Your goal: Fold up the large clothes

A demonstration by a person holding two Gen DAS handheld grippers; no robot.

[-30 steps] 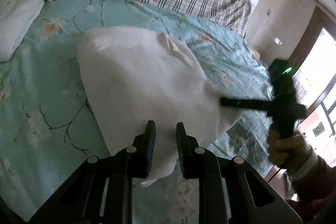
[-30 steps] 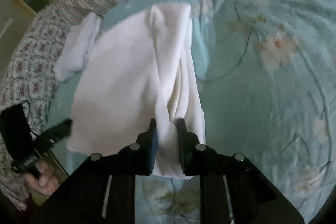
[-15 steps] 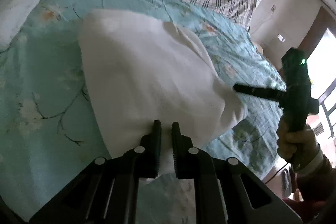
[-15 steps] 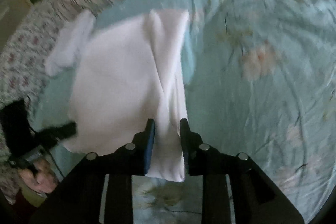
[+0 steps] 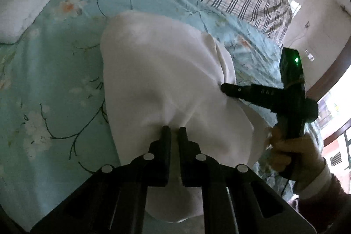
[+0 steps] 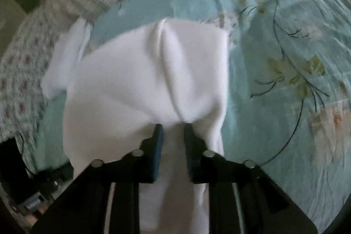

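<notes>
white garment (image 5: 158,80) on the floral bed sheet (image 5: 54,84) is pinched at its near edge by left gripper (image 5: 174,131) and right gripper (image 6: 173,127), both clamped on cloth; edge should be carried level and taut so the fold is laid without creases.

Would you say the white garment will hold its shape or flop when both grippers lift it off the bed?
Probably floppy: the white garment puckers where the left gripper pinches it. It likely sags between grips, as folds radiate from the right gripper.
</notes>
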